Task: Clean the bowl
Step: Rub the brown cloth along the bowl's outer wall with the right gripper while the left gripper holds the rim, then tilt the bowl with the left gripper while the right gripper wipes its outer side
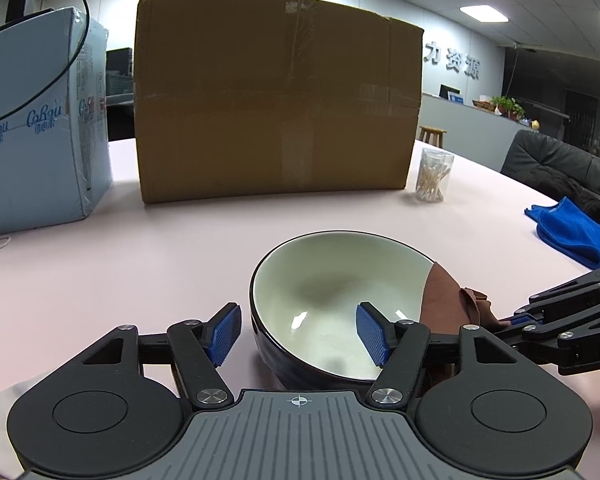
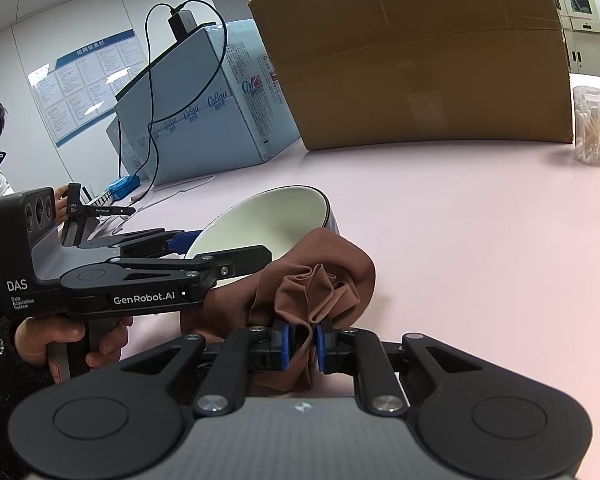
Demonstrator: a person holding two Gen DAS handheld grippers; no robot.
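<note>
Item 1, bowl: dark outside, pale cream inside, lower centre of my left wrist view, on the pink table. It looks tipped toward my left tool, though the fisheye may exaggerate that. The inside shows a dull shadowed patch and two small glints.

Item 2, left gripper: jaws apart, straddling the near rim, one blue pad outside the wall, one inside. Neither pad presses the bowl; nothing is held.

Item 3, right gripper: closed on the brown cloth, which bunches up from between the pads, low centre of the right wrist view, and drapes against the bowl's right rim.

Item 4, surroundings: cardboard box at upper centre, blue carton at left, jar of cotton swabs and blue towel at right.

Handling note: I judge the bowl needs steadying before wiping. I would close the left pads squarely on the rim, gently, since glazed ware may slip, then sweep the bunched cloth around the inside without dragging the bowl along.
</note>
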